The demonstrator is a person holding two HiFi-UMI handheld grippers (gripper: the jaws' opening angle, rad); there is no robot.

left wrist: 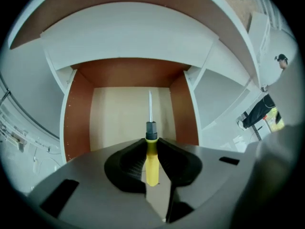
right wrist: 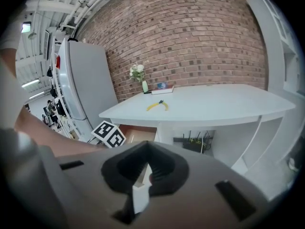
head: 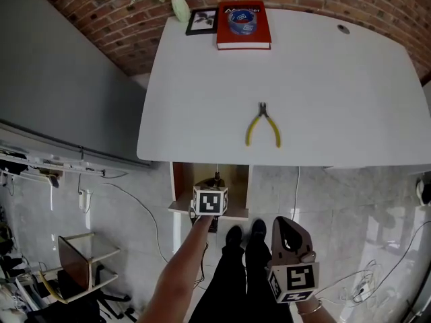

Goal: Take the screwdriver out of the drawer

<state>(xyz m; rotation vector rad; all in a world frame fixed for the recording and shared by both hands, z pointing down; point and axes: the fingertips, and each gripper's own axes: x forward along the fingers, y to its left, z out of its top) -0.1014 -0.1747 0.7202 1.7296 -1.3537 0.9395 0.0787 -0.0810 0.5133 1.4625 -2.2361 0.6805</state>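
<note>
Gripping a screwdriver (left wrist: 151, 163) by its yellow handle, the left gripper (left wrist: 152, 140) has its jaws clamped on both sides of the handle. The metal shaft sticks out past the jaw tips and points toward the open drawer (left wrist: 76, 113). The drawer has brown side walls and a pale bottom. It is pulled out from under the near edge of a white table (head: 323, 79), and the screwdriver sits above the drawer's opening, clear of the bottom. The right gripper (right wrist: 147, 147) hangs to the right, well apart from the drawer, with its jaws drawn together and nothing between them. On the table lie yellow-handled pliers (head: 262, 125), and at the far edge a red book (head: 243, 38) with a roll of tape (head: 242, 20) on top.
</note>
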